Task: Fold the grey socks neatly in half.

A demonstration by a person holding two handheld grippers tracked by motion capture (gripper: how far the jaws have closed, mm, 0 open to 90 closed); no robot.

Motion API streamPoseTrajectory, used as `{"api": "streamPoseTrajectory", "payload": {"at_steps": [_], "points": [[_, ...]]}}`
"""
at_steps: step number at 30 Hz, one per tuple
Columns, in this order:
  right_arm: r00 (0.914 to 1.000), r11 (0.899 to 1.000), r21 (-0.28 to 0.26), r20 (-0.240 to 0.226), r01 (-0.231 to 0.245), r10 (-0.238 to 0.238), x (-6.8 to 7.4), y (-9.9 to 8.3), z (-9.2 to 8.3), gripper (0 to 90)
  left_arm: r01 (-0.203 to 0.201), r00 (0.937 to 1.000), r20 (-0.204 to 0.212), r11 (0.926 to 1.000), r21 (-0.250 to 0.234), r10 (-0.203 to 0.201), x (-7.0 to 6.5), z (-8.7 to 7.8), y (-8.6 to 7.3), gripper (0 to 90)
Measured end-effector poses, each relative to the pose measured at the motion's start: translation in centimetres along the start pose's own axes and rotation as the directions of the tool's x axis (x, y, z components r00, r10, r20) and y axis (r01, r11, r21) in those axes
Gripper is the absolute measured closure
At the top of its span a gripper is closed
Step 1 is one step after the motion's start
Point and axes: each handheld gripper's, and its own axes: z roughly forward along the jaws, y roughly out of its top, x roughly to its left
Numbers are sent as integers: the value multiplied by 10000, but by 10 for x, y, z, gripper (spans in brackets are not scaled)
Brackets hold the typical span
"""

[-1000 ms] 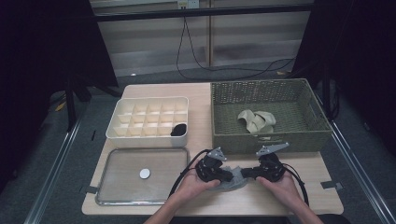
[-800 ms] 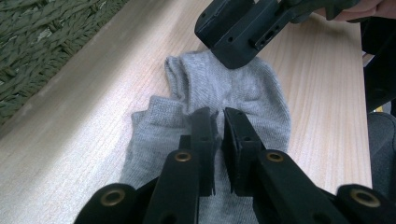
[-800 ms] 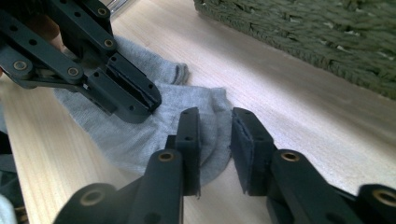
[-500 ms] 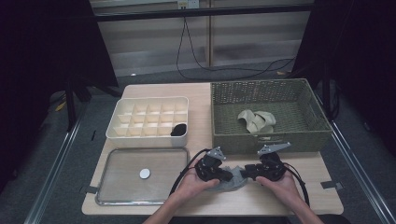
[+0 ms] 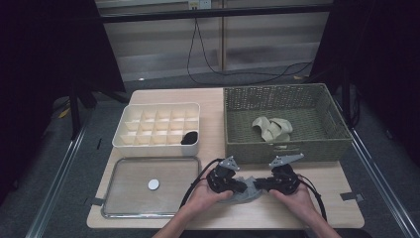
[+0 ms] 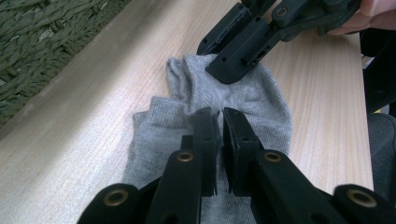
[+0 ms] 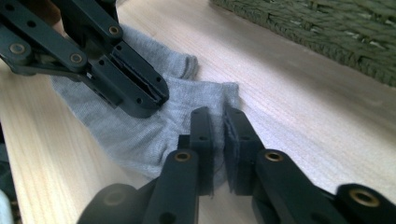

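Two hand-held grippers on one grey sock [image 5: 246,191], which lies flat on the worktop [image 5: 213,99] at its near edge, just in front of the wicker basket [image 5: 285,148]. The left hand-held gripper [image 6: 219,122] has its jaws pinched nearly together on a fold of the sock's fabric; no change there over the last second. The right hand-held gripper [image 7: 218,120] is what changed: its jaws have just been closing after a brief release, and in the right gripper view they now stand narrow at the sock's near edge, fabric threads visible in the gap, so it reads as a re-grip on the cloth. In the high view both hands sit in the same place as a second ago, sock stretched between the left hand-held gripper [image 5: 233,186] and the right hand-held gripper [image 5: 262,186]. My read: the right side let go to take a better bite, and now both ends are pinned, so the sock is ready to be lifted or folded, not yet moved. Destination unclear; the basket already holds beige socks [image 5: 271,128], and the divided tray [image 5: 158,141] holds one dark rolled item [image 5: 189,137]. The metal tray [image 5: 124,210] with a white disc [image 5: 154,184] sits to the left, untouched.
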Motion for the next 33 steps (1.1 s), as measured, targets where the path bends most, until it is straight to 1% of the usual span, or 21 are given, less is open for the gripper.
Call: {"api": "streamPoseTrajectory", "payload": {"at_steps": [2,4,5,6,9,11,13,15,16,17,18,19,20,22,23,24,26,29,31,32,33], "points": [[9998,9998,-50,-46,-197,197,-1,-1,-2,856,-124,9997,-191,9999,-4,124,-2,0,0,842],[9992,9991,-186,-160,-372,369,-3,-1,-4,862,-31,9999,-105,10000,26,31,-3,-1,0,821],[9985,9981,-377,-285,-485,475,-3,0,-6,864,92,9999,-51,9999,-118,-92,-2,0,-1,804],[9975,9972,-474,-436,-574,553,-4,1,-8,865,60,10000,5,9998,-194,-60,-2,0,-1,786],[9976,9970,-544,-453,-556,532,-3,1,-10,867,67,9999,108,9996,-263,-64,-1,-3,-2,775],[9977,9972,-536,-474,-517,491,-3,1,-10,868,121,9998,186,9990,-439,-113,1,-8,-2,781],[9975,9964,-654,-491,-533,501,-3,2,-13,868,134,9999,118,9970,-757,-126,2,-14,-4,836],[9973,9957,-732,-491,-573,538,-4,2,-16,868,198,9997,191,9965,-813,-183,3,-16,-5,858],[9973,9953,-769,-490,-586,549,-4,2,-17,868,127,9999,102,9969,-773,-120,3,-16,-5,871],[9972,9951,-782,-495,-602,564,-4,2,-18,868,50,9999,105,9982,-598,-44,3,-17,-5,877],[9975,9950,-827,-479,-563,524,-3,2,-19,868,91,9998,186,9967,-803,-76,3,-16,-5,881],[9975,9946,-852,-456,-585,548,-3,3,-20,868,43,9998,176,9978,-667,-31,3,-17,-5,882],[9975,9944,-893,-476,-559,518,-2,3,-21,868,44,9999,111,9977,-677,-36,3,-16,-5,886],[9969,9931,-974,-498,-650,604,-2,5,-22,868,-110,9998,-169,9993,-360,104,2,-13,-6,886],[9971,9931,-1019,-546,-580,526,-2,6,-22,868,-120,9997,-195,9991,-396,112,2,-10,-7,886],[9971,9929,-1034,-543,-592,538,-1,8,-23,868,-162,9995,-285,9996,-210,156,1,-8,-7,885],[9971,9926,-1098,-613,-514,448,2,10,-24,869,-267,9992,-306,9994,-215,260,1,-7,-7,886],[9963,9912,-1225,-748,-509,419,5,12,-25,869,-231,9993,-310,9995,-209,224,2,-6,-7,883],[9964,9904,-1277,-733,-529,437,7,12,-26,869,-248,9992,-315,9991,-336,237,1,-5,-6,881],[9965,9902,-1300,-721,-508,416,8,13,-27,870,-313,9986,-429,9992,-251,302,0,-5,-6,879],[9963,9895,-1352,-748,-518,420,9,14,-28,870,-298,9989,-373,9991,-291,287,-1,-3,-6,877]]}}
